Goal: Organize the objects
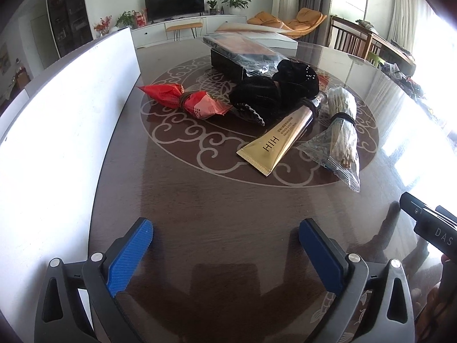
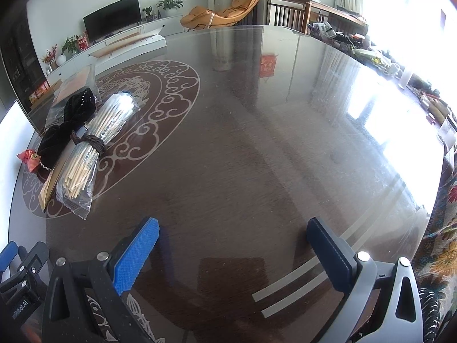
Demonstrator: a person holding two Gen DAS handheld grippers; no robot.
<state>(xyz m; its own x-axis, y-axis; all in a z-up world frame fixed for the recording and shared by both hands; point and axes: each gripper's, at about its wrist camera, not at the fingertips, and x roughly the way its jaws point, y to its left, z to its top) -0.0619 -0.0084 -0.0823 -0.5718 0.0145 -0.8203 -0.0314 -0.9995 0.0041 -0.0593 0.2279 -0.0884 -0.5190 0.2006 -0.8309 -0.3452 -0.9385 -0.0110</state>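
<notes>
Over bare table [image 1: 222, 200] — both grippers, left [image 1: 225, 240] & right [image 2: 234, 243], wide apart, empty.

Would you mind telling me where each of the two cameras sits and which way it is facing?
Left wrist: on the left gripper, angled down over the dark table toward the gold tube, black cloth and red packet; its open blue fingers show, and part of the other gripper at the right edge.
Right wrist: on the right gripper, angled down over mostly bare tabletop; open fingers show.
Shared: bagged sticks, tube, cloth, television.
</notes>
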